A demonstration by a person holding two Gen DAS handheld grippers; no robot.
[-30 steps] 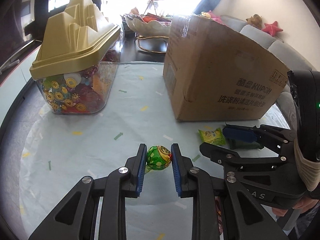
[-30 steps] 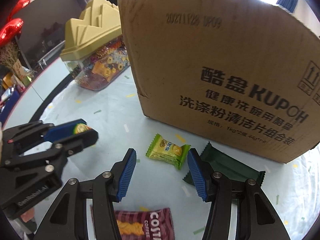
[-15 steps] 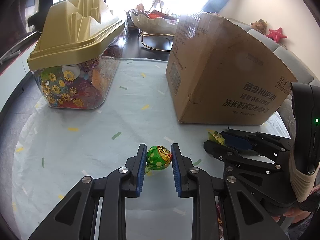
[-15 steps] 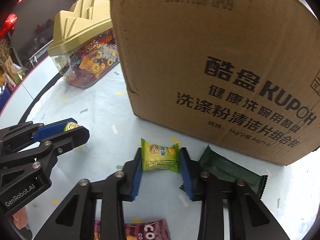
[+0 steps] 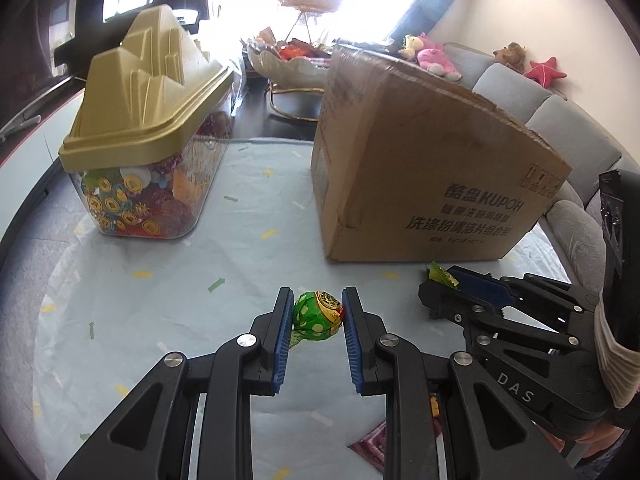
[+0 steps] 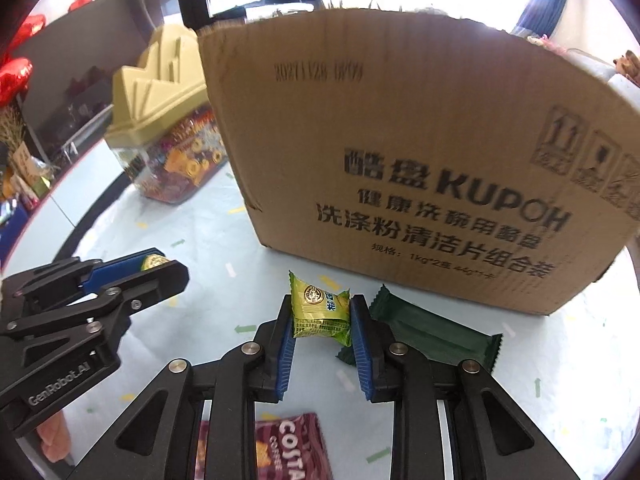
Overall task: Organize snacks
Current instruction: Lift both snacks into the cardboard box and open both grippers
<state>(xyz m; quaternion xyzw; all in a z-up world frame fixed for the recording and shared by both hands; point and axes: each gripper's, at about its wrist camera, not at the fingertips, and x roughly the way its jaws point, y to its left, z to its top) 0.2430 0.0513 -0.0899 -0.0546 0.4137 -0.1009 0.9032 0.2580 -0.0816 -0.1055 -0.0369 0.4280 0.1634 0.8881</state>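
Note:
My left gripper [image 5: 317,309] is shut on a round green candy with yellow dots [image 5: 318,314], held above the pale blue tablecloth. My right gripper [image 6: 322,314] is shut on a yellow-green snack packet [image 6: 320,312], lifted just in front of the cardboard box [image 6: 420,168]. In the left wrist view the right gripper [image 5: 448,280] shows at the right with the packet's corner [image 5: 440,272] sticking out. In the right wrist view the left gripper [image 6: 160,264] shows at the left with the candy [image 6: 154,261] between its pads.
A dark green bar [image 6: 432,330] lies by the box. A maroon Costa packet [image 6: 288,448] lies under my right gripper. A clear candy tub with a gold lid [image 5: 148,152] stands at the left. A shell-shaped snack bowl [image 5: 288,64] sits behind the box [image 5: 420,176].
My right gripper closed on the yellow-green packet and lifted it off the cloth. My left gripper kept hold of the green candy and rose slightly.

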